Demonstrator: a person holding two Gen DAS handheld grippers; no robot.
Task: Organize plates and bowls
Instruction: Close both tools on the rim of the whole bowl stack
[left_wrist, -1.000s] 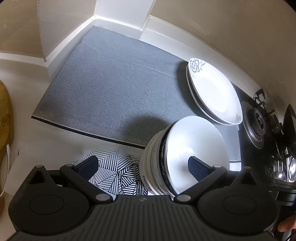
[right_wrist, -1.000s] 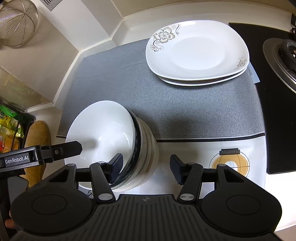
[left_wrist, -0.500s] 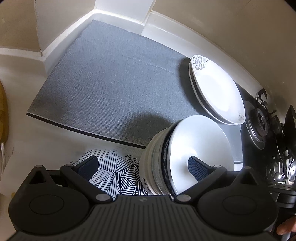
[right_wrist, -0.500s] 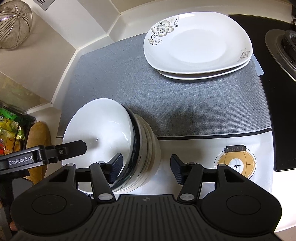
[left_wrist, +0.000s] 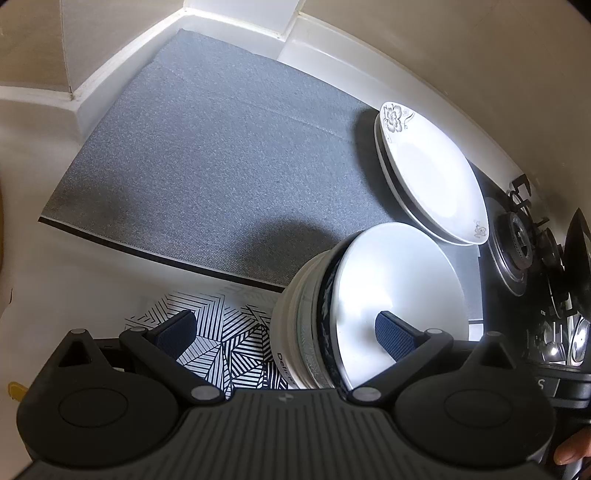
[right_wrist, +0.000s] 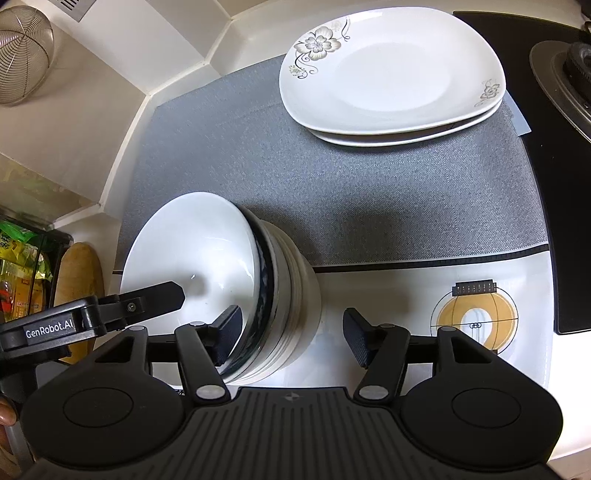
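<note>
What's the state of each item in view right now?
Bowl stack: nested, upright, on the counter's front edge.
Plates: two stacked flat on the grey mat.
Left gripper: open, straddling the stack's rim.
Right gripper: opening, straddling the rim.
Burner: no flame visible.

We find the widest free room on the grey mat (left_wrist: 221, 155), bare from the wall corner to its dark front edge. The stack of bowls (right_wrist: 236, 284) blocks the mat's front edge; both grippers straddle its rim, the left gripper (left_wrist: 284, 332) and the right gripper (right_wrist: 291, 332), whose jaws are opening. Two stacked plates (right_wrist: 391, 74) fill the far corner by the stove burner (left_wrist: 517, 243). Between bowls and plates we see an open strip of mat.
</note>
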